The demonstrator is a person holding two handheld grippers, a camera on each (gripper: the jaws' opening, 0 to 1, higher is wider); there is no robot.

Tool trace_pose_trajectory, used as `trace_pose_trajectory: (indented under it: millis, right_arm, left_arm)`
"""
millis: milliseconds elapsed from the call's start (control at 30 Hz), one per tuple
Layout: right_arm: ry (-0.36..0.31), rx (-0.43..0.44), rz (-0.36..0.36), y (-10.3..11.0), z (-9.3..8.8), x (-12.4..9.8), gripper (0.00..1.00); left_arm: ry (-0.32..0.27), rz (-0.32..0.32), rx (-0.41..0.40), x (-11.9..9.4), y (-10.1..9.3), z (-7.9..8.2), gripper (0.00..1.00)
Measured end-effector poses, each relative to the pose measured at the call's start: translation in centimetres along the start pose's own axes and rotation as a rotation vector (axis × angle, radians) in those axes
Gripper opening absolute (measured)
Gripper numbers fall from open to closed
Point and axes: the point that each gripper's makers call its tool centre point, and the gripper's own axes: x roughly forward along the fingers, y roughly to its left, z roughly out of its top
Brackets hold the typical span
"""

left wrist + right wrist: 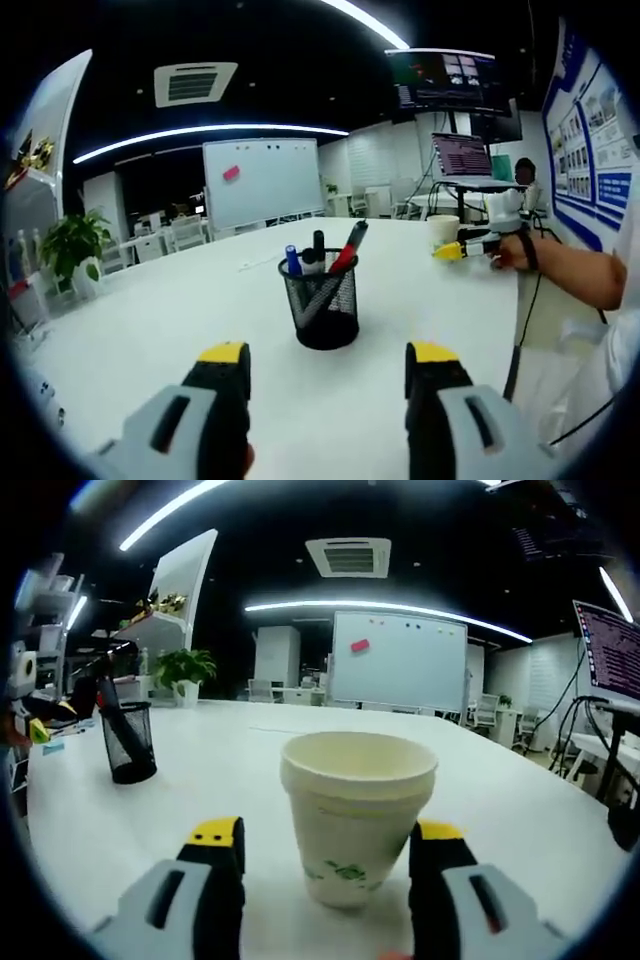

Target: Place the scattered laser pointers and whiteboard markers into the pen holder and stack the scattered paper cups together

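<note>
A black mesh pen holder point(322, 305) stands upright on the white table point(170, 310), with a blue, a black and a red marker point(347, 248) sticking out of it. My left gripper point(327, 372) hangs open just short of the holder, with nothing between its jaws. At the right a hand holds my right gripper point(462, 249) beside a white paper cup point(442, 230). In the right gripper view the paper cup point(355, 815) stands upright between the wide-apart jaws of my right gripper point(327, 838), closer to the right jaw. The pen holder point(128, 742) is far off to the left.
A whiteboard point(262, 180) and chairs stand beyond the table's far edge, and a potted plant point(72, 245) is at the left. Monitors point(460, 155) and a person sit at the back right. A black cable point(522, 330) hangs over the table's right edge.
</note>
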Motion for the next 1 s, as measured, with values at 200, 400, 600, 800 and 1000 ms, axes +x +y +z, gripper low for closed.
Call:
trace_pose_trajectory:
  millis: [200,400,600,800,1000]
  right_arm:
    - [-0.006,0.017,-0.002,0.04,0.10,0.20,0.54]
    - [-0.007,0.020,0.000,0.21,0.15,0.33,0.45]
    - [-0.005,0.022,-0.002,0.10,0.09,0.37,0.44]
    - [-0.003,0.023,0.003,0.27,0.02,0.44,0.44]
    - [0.002,0.022,0.009,0.50,-0.05,0.40,0.43]
  left_arm:
    - [0.003,-0.002,0.003,0.03,0.00,-0.04,0.63]
    - [0.002,-0.005,0.007,-0.02,-0.04,-0.02,0.63]
    - [0.004,-0.002,0.007,-0.08,0.03,-0.09,0.63]
    - [0.001,-0.001,0.010,-0.22,0.05,0.01,0.63]
    - [-0.003,-0.002,0.012,-0.24,0.06,0.21,0.63]
